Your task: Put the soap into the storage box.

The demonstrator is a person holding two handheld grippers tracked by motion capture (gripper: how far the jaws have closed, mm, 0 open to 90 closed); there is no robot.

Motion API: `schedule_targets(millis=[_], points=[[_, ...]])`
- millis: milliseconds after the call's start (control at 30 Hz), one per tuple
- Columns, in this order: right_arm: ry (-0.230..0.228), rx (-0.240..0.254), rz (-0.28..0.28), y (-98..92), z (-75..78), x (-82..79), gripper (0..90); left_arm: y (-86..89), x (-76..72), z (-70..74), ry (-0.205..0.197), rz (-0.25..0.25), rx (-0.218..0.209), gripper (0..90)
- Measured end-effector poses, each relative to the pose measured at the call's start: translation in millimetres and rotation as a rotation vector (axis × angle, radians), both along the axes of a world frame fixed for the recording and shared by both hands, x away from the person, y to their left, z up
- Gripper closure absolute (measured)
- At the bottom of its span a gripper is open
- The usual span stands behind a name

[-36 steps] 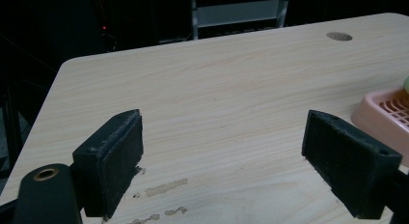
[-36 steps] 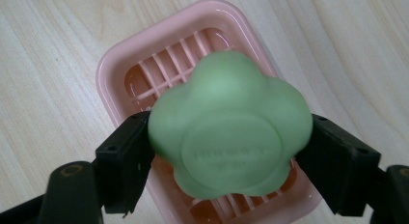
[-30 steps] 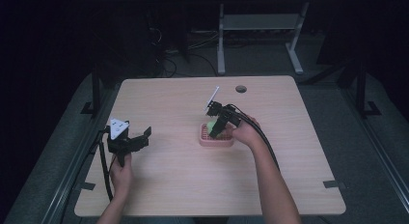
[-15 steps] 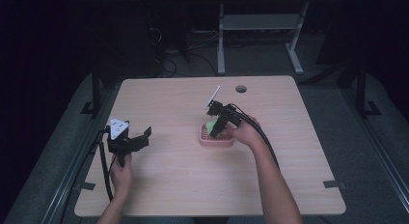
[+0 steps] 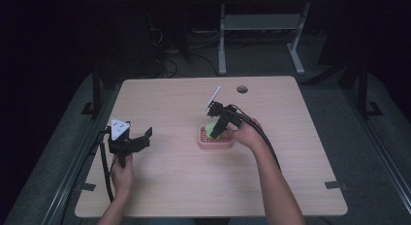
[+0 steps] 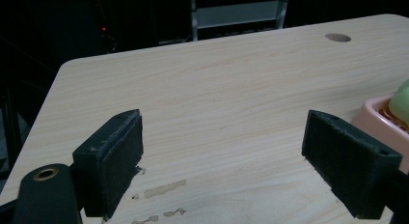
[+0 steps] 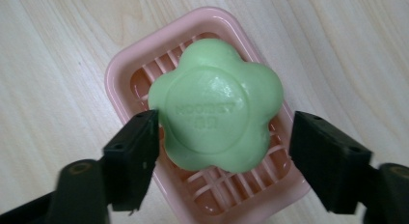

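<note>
A: Obs. 1, occlusion. From the high view your right hand-held gripper (image 5: 213,130) covers most of the green soap (image 5: 210,128); a small green patch shows. The pink soap dish (image 5: 208,143) is partly under your hand. In the left gripper view the dish (image 6: 374,114) and soap (image 6: 400,99) are cut off at the right edge.

B: And the right gripper view?

A: There the soap (image 7: 217,115) reads clearly: flower-shaped, with raised lettering too blurred to read. It sits in the dish (image 7: 120,72), on its slatted floor, and hides much of the slats. The dish rests on the table (image 7: 43,55).

B: Jaw state?

A: Your right hand-held gripper (image 7: 222,142) has just been opening a little. The soap lies between the jaws; the left pad looks at its edge, the right pad stands clear. No pinch. Your left hand-held gripper (image 6: 222,151) is spread wide over bare table (image 6: 217,89), with nothing between the jaws.

B: Counts?

A: One soap, one dish, two hand-held grippers. One round hole (image 5: 242,89) in the table near the far edge. Scuff marks (image 6: 159,190) near the left jaw, number unclear.
</note>
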State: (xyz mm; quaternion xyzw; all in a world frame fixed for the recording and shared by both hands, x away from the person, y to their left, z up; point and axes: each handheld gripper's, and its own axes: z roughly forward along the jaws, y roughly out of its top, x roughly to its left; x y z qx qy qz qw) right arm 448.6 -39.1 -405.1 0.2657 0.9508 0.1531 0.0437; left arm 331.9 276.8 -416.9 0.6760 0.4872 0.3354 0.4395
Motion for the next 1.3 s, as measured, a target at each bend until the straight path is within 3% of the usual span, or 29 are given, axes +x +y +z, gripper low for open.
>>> schedule_targets(millis=[67, 233, 267, 300, 333, 500, 633, 667, 733, 767, 867, 900, 933, 967, 1067, 1300], points=[[-0.025, -0.008, 0.028, 2.8, -0.4, -2.6, 25.0, -0.1, -0.2, 0.2, -0.001, 0.000, 0.001, 14.3], [-0.035, -0.018, 0.040, 5.1, -1.4, -4.3, 26.2, -0.2, -0.1, 0.1, -0.004, 0.001, -0.001, 14.3], [-0.047, -0.053, 0.057, 7.1, -3.9, -6.1, 26.0, -0.2, -0.1, 0.1, -0.004, 0.001, -0.001, 14.3], [-0.047, -0.053, 0.057, 7.1, -3.9, -6.1, 26.0, -0.1, -0.1, 0.1, -0.004, 0.001, -0.001, 14.3], [-0.070, -0.103, 0.080, 10.6, -8.5, -9.6, 27.5, 0.1, -0.2, 0.2, -0.010, -0.002, -0.004, 14.3], [-0.055, -0.075, 0.055, 10.5, -9.0, -7.8, 29.2, -0.2, -0.4, 0.2, -0.006, -0.003, -0.002, 14.3], [-0.033, -0.058, 0.042, 7.7, -6.8, -5.7, 37.2, 0.4, -0.1, 0.3, -0.010, -0.002, -0.004, 14.3], [-0.012, -0.008, 0.018, 5.3, -3.2, -4.1, 37.3, 0.7, 0.0, 0.3, -0.010, -0.001, -0.003, 14.3], [-0.015, 0.000, 0.017, 4.9, -1.5, -4.1, 37.3, 0.6, 0.0, 0.3, -0.008, -0.001, -0.004, 14.3], [0.001, -0.017, 0.022, 6.7, -1.0, -5.0, 37.3, 0.4, -0.3, 0.6, -0.009, -0.001, -0.003, 14.3], [0.037, -0.003, -0.003, 4.8, -1.2, -3.1, 37.0, 0.1, -0.6, 0.9, -0.007, -0.003, -0.001, 14.3], [0.069, -0.004, -0.012, 4.1, -2.5, -2.1, 36.8, 0.1, -0.6, 0.9, -0.007, -0.003, -0.001, 14.3], [0.069, -0.004, -0.012, 4.1, -2.5, -2.1, 36.8, 0.1, -0.7, 0.9, -0.006, -0.002, 0.001, 14.3], [0.057, -0.015, -0.007, 2.4, -4.1, -3.0, 28.9, 0.2, -0.5, 0.7, -0.011, -0.003, -0.003, 14.3], [0.045, 0.024, -0.011, -2.1, 1.4, -4.9, 27.2, 0.3, -0.2, 0.6, -0.012, -0.001, -0.004, 14.3], [0.027, 0.046, -0.003, -9.9, 4.3, -8.2, 26.1, -1.8, -0.2, 0.1, -0.008, -0.004, -0.007, 14.3]])
